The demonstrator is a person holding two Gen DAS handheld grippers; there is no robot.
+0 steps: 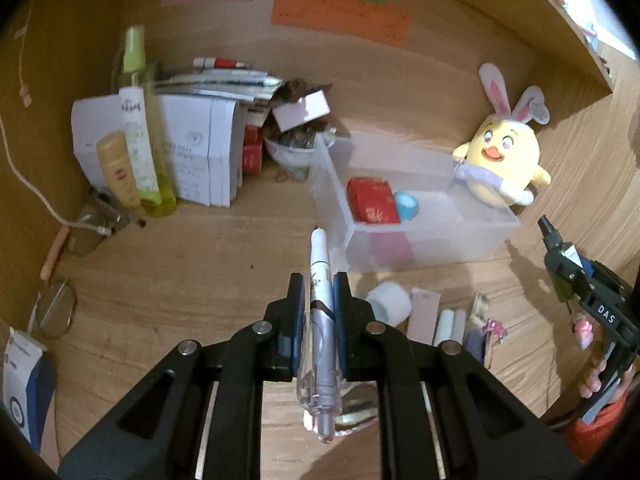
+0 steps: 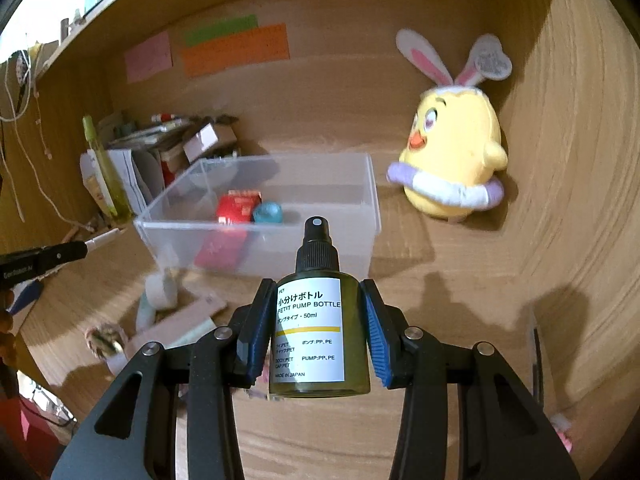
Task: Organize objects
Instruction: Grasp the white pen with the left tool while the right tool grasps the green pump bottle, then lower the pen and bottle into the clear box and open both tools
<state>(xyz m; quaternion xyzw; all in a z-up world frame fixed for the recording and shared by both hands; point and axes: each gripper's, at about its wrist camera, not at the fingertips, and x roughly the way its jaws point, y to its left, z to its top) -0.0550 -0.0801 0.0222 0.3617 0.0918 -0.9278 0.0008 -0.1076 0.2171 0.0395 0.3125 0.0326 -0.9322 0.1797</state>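
My left gripper (image 1: 319, 280) is shut on a white and silver pen (image 1: 320, 276), held above the wooden desk with its tip toward a clear plastic box (image 1: 432, 236). The box holds a red packet (image 1: 372, 200) and a teal round thing (image 1: 406, 205). My right gripper (image 2: 316, 292) is shut on a small green pump bottle (image 2: 316, 332) with a black spray cap, held above the desk just in front of the box (image 2: 320, 256). The right gripper also shows in the left wrist view (image 1: 560, 256), at the right edge. The left gripper shows in the right wrist view (image 2: 60, 256), at the left.
A yellow chick plush (image 1: 500, 156) with bunny ears sits right of the box. Tall bottles (image 1: 140, 140), papers and clutter stand at the back left. A tape roll (image 1: 390, 300), cards and small items lie on the desk in front of the box. Glasses (image 1: 56, 312) lie at the left.
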